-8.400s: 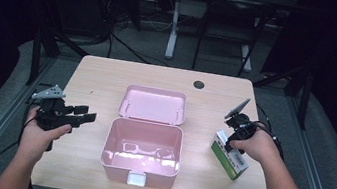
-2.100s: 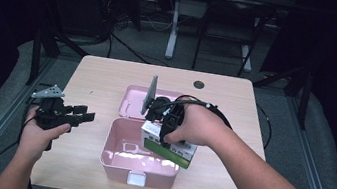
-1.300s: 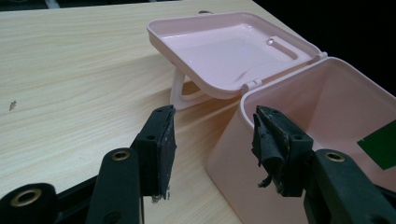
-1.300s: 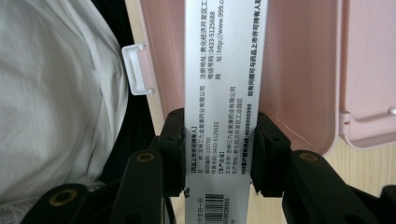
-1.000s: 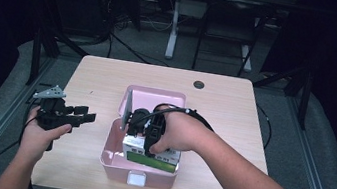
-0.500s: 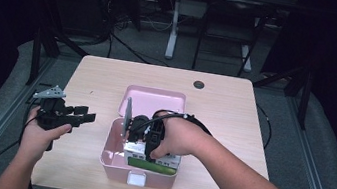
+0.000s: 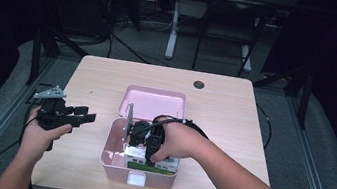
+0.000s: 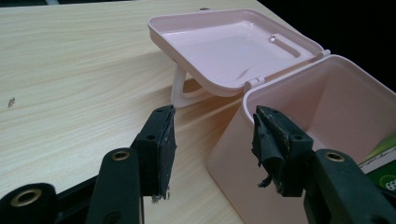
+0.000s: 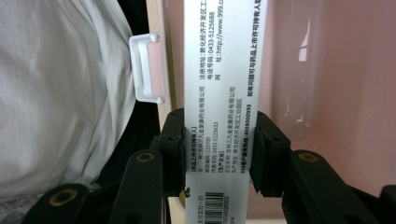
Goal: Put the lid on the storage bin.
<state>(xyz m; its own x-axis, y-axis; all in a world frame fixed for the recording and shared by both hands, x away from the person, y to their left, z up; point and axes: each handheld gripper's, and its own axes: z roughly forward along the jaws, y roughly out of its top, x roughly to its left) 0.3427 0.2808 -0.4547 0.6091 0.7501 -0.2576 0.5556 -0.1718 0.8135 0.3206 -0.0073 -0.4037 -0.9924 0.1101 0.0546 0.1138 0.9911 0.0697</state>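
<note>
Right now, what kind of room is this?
Probably a lab or recording studio, not a home: a bare wooden table stands among dark curtains, metal stands and floor cables, and a person works with handheld grippers.

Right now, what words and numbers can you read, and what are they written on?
On the white side of the box clamped in the right gripper:
"0433-5125688"
"http://www.999.c", cut off at the picture's edge
"133700"
"0433-5125633"
"4008000999"
The Chinese lines and the digits under the barcode are too small to read.
On the green box edge in the left gripper view: too little shows to read.
The pink case: no text.
</note>
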